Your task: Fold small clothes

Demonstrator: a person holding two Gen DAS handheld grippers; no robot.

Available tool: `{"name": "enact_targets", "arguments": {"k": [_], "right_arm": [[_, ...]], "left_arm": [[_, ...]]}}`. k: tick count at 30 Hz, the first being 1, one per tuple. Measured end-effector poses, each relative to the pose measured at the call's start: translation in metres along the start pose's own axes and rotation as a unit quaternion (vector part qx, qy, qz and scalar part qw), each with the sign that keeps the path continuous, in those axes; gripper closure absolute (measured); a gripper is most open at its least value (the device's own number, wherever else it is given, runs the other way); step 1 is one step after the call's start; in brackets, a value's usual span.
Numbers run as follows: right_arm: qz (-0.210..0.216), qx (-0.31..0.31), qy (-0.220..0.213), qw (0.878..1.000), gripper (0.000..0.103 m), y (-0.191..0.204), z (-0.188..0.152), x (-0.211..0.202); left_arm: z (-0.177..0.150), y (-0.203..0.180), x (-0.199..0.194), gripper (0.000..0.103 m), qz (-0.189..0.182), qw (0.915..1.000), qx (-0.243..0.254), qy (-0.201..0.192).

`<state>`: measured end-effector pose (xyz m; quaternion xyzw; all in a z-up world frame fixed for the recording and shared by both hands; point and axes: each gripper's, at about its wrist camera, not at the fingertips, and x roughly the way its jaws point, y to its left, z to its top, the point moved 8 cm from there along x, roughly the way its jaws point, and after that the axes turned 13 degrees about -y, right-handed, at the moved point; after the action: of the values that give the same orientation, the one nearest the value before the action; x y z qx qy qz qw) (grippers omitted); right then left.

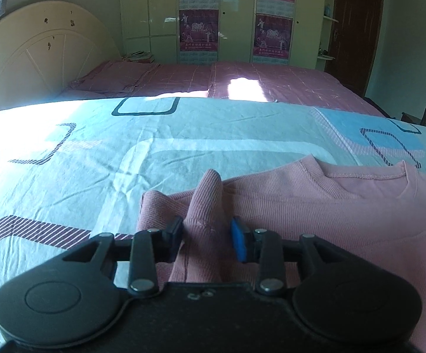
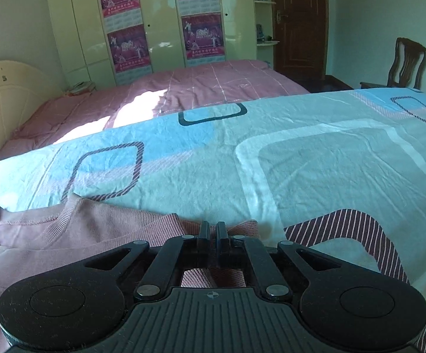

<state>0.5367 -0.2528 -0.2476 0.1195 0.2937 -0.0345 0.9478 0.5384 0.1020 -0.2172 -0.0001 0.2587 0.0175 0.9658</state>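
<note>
In the left wrist view, the left hand-held gripper (image 1: 207, 236) is sitting low over a pink ribbed top (image 1: 316, 206) that is lying on a bed sheet (image 1: 95, 161) printed with pale blue, white and striped rounded squares. Its jaws are standing apart, and a bunched-up fold of the pink fabric, probably a sleeve, is rising between them; the black pad on one side and the blue pad (image 1: 238, 239) on the other are sitting close against the fold, but whether they are pressing it I cannot tell. The top's neckline (image 1: 363, 175) is lying to the right of the gripper, facing away from the camera. Behind the sheet, a pink quilt (image 1: 242, 82) is covering the far part of the bed, a cream headboard (image 1: 36, 56) is standing on the left, and a wardrobe (image 1: 227, 14) with purple posters is filling the back wall. In the right wrist view, the right hand-held gripper (image 2: 212, 235) is pinching the edge of the same pink ribbed top (image 2: 95, 226), its jaws drawn nearly together with a thin strip of fabric caught between them. The neckline (image 2: 36, 217) is lying to the left here. A wooden chair (image 2: 407, 64) is standing at the right beside a dark door (image 2: 298, 23).
</note>
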Motion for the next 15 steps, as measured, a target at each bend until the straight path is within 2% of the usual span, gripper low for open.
{"name": "enact_targets", "arguments": {"k": [2,3,5,9,11,12,14,15], "right_arm": [[0.009,0.004,-0.003,1.000,0.097,-0.001,0.003,-0.012],[0.014,0.005,0.000,1.000,0.094,-0.001,0.003,-0.021],[0.023,0.001,0.001,1.000,0.066,0.000,0.000,-0.037],[0.036,-0.011,0.007,0.999,0.065,0.008,-0.015,-0.065],[0.039,-0.007,0.015,0.999,0.065,0.011,-0.024,-0.073],[0.039,-0.008,0.017,0.999,0.065,0.013,-0.029,-0.077],[0.035,-0.028,0.015,0.999,0.065,0.019,-0.036,-0.085],[0.032,-0.043,0.013,0.998,0.065,0.021,-0.040,-0.087]], "left_arm": [[-0.003,0.007,-0.014,0.035,-0.008,0.9999,-0.011,0.003],[-0.006,0.010,-0.022,0.036,-0.012,0.9998,-0.012,0.003],[-0.015,0.015,-0.039,0.038,-0.024,0.9996,-0.009,0.009],[-0.039,0.023,-0.057,0.056,-0.037,0.9986,-0.013,0.035],[-0.045,0.025,-0.063,0.064,-0.038,0.9986,-0.014,0.034],[-0.046,0.025,-0.066,0.073,-0.034,0.9988,-0.015,0.032],[-0.045,0.024,-0.072,0.084,-0.024,0.9992,-0.019,0.026],[-0.044,0.024,-0.076,0.086,-0.020,0.9994,-0.019,0.020]]}}
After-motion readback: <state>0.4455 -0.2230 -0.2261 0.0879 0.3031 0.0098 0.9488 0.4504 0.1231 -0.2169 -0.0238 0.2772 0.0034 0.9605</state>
